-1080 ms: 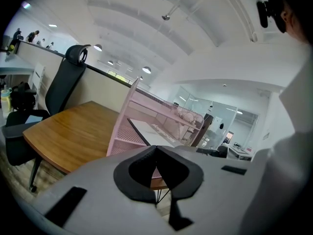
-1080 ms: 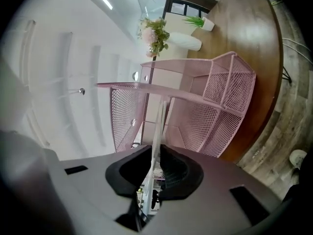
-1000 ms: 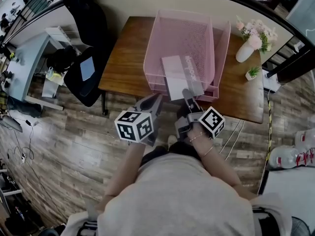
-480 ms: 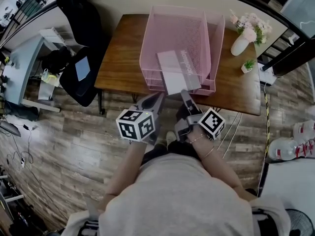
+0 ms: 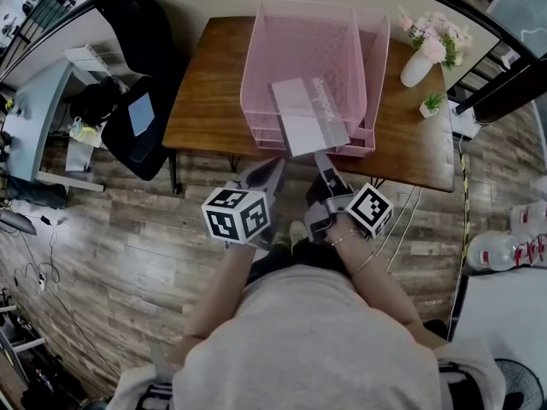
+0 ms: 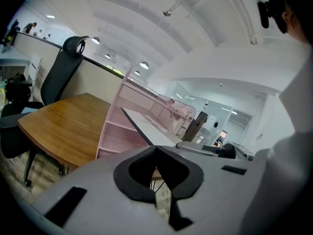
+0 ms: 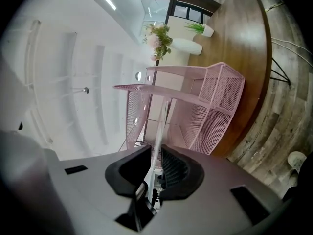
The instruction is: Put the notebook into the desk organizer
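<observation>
In the head view, a pink mesh desk organizer stands on a wooden desk. The grey notebook lies flat with its far part in the organizer's top tray and its near end sticking out past the organizer's front rim. The right gripper meets that near end just in front of the organizer. The left gripper hangs beside it, off the notebook and to the left of the organizer's front. A white vase of flowers and a small potted plant stand right of the organizer. A black office chair is left of it, off the desk.

In the left gripper view, the fingers are pressed together with nothing between them. Beyond them the notebook slants out from the organizer.

In the right gripper view, the fingers are clamped on the notebook, seen edge-on and running from them into the organizer. The vase stands beyond the organizer.
</observation>
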`<state>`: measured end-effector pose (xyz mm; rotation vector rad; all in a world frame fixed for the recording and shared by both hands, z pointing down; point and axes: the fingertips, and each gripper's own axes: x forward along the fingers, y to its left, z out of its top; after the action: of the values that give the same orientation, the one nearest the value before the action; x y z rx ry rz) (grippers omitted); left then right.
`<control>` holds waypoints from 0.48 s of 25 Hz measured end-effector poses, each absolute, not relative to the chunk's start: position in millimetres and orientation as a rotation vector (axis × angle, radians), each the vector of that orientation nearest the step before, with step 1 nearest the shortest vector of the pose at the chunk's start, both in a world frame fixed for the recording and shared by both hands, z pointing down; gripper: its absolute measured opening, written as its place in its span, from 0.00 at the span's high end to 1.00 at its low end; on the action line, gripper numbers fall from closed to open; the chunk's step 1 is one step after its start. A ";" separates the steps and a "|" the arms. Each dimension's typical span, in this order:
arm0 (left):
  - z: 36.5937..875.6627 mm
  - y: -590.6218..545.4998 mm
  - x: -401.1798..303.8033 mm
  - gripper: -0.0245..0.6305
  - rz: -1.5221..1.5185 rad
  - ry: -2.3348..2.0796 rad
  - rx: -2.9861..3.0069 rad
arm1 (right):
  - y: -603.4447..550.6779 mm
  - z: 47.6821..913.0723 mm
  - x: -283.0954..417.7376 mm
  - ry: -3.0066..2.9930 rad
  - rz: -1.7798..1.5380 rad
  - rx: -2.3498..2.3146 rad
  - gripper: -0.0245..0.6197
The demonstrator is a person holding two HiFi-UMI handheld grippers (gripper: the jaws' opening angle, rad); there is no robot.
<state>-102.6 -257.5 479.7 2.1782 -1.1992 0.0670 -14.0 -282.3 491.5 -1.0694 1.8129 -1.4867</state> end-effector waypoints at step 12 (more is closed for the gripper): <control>484.9 -266.2 -106.2 0.96 0.082 -1.217 2.160 | -304.6 493.7 -11.2 1.840 -1.459 -1.074 0.95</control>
<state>-106.2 -266.2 484.9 2.1596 -1.2168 0.0816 -11.2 -304.6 493.7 -1.0740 1.8399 -1.4586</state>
